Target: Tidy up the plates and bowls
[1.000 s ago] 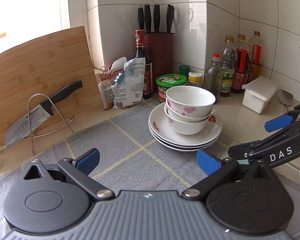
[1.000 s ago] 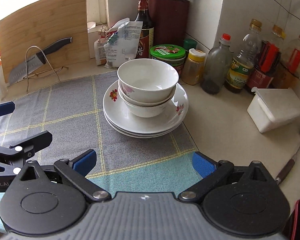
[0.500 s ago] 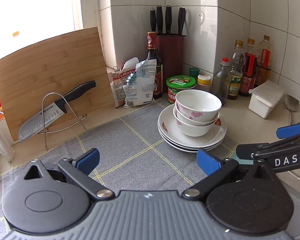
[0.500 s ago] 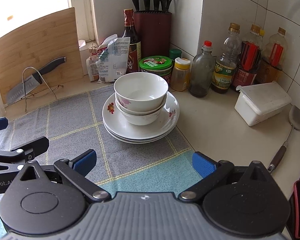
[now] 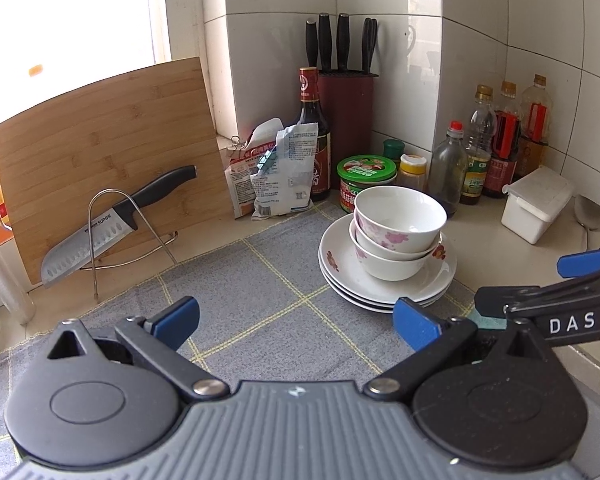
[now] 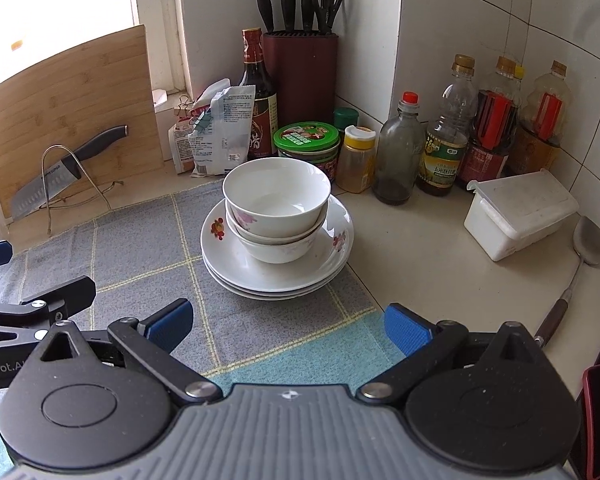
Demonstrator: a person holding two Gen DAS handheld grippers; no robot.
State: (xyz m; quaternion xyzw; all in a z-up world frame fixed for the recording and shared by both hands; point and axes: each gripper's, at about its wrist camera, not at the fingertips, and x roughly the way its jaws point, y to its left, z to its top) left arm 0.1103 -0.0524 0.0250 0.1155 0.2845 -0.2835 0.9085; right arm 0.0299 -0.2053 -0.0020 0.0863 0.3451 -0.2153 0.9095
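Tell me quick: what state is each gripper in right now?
Left gripper: open, holding nothing.
Right gripper: open, holding nothing.

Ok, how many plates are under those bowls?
3, judging by the rims: all stacked in one pile on the grey cloth, under the two nested bowls. A thinner one could be hidden within the stack.

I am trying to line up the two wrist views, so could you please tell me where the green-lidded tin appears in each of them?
Left wrist view: the green-lidded tin sits right of centre, just behind the stacked bowls.
Right wrist view: the tin sits at centre, above the bowls and left of the yellow-capped jar.
Shared landmark: the dark red knife block in the tiled corner.
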